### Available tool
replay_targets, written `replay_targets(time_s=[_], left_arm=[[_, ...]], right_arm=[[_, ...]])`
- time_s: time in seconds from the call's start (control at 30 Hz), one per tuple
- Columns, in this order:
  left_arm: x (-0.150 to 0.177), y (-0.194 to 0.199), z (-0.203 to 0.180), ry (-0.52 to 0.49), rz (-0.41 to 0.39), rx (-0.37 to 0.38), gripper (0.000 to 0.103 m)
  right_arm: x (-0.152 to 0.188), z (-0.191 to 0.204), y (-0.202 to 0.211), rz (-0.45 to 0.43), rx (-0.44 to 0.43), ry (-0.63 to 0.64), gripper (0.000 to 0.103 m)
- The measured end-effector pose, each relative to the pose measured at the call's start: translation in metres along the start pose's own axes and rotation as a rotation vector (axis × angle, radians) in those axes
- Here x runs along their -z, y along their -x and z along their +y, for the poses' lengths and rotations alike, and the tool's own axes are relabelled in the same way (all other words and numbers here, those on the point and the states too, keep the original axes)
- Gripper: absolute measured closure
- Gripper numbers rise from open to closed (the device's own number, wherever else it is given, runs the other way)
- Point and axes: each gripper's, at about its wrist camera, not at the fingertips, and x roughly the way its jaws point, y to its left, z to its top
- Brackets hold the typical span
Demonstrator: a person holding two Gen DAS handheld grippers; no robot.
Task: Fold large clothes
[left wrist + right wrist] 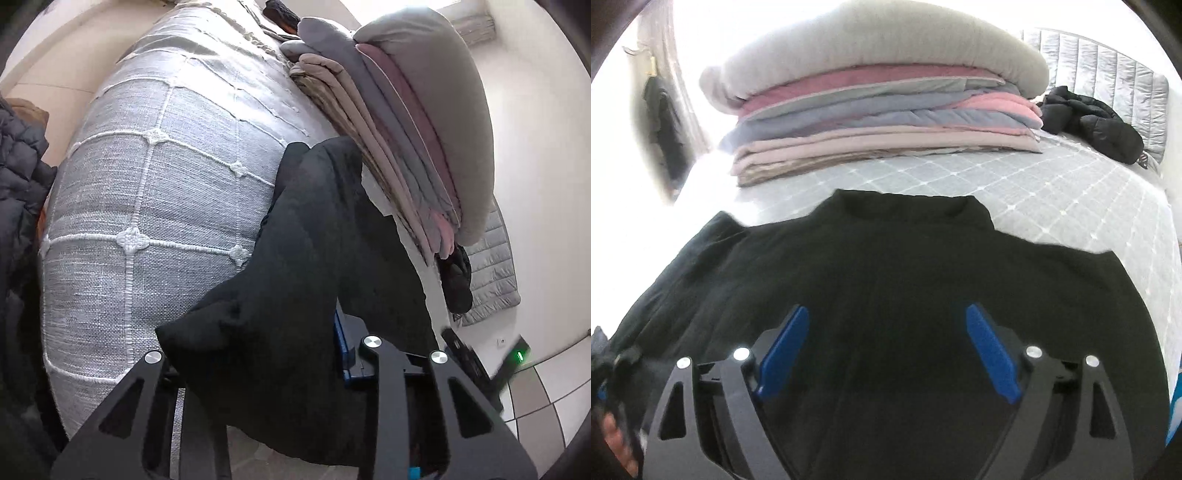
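Observation:
A large black sweater (886, 266) lies spread flat on the grey quilted bed (1052, 192), collar toward the stacked bedding. My right gripper (886, 332) hovers just above its middle, open and empty, blue fingers (786, 347) wide apart. In the left wrist view my left gripper (321, 354) is shut on the sweater's edge (295, 266); the black cloth drapes over the fingers and hides most of them, only a strip of blue pad (341, 343) shows. The left gripper also shows at the right wrist view's lower left edge (613, 373).
A stack of folded blankets topped by a grey cushion (879, 92) stands at the bed's far side. A black puffer jacket (1093, 122) lies at the far right by the padded headboard (1108, 66). Tiled floor (535, 402) lies beside the bed.

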Motion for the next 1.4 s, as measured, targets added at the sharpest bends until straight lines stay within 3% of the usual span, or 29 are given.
replay_targets(time_s=[0.07,0.1,0.13,0.27,0.37,0.47,0.63,0.73,0.83,0.93,1.1,1.23,1.4], left_arm=[[0.000,-0.002,0.001,-0.008,-0.001,-0.005,0.073],[-0.001,-0.003,0.001,-0.012,-0.001,-0.002,0.074],[-0.001,-0.004,0.001,-0.016,-0.002,-0.001,0.074],[-0.002,-0.007,0.002,-0.003,-0.002,-0.030,0.069],[-0.002,-0.010,0.008,0.034,0.000,-0.043,0.061],[-0.002,-0.011,0.009,0.047,-0.007,-0.044,0.059],[0.000,-0.011,0.007,0.040,-0.033,-0.038,0.059],[0.001,-0.009,0.004,0.021,-0.045,-0.025,0.066],[0.001,-0.007,0.001,-0.001,-0.055,-0.013,0.071],[0.001,-0.007,-0.001,-0.009,-0.063,-0.009,0.072],[0.002,-0.004,-0.006,-0.032,-0.080,-0.003,0.074],[0.001,-0.002,-0.009,-0.040,-0.089,-0.001,0.074],[0.003,0.004,-0.018,-0.065,-0.115,0.020,0.074]], right_arm=[[-0.006,0.000,-0.038,0.078,0.050,0.001,0.013],[0.000,-0.001,-0.071,0.184,0.065,0.016,0.010],[0.007,-0.004,-0.087,0.224,0.059,0.016,0.008],[0.002,-0.011,-0.070,0.218,0.018,-0.022,0.008],[0.016,0.000,-0.022,0.135,-0.028,0.056,0.008],[0.047,0.007,0.019,0.106,0.017,0.134,0.008],[0.075,-0.010,0.009,0.195,0.050,0.088,0.007],[0.075,-0.012,0.006,0.209,0.039,0.061,0.007],[0.074,-0.009,0.031,0.134,0.032,0.047,0.007],[0.090,-0.003,0.019,0.192,0.034,0.052,0.007],[0.087,-0.005,0.018,0.189,0.025,0.042,0.007],[0.084,0.000,0.030,0.127,0.037,0.053,0.007],[0.091,0.004,0.018,0.157,0.050,0.071,0.007]])
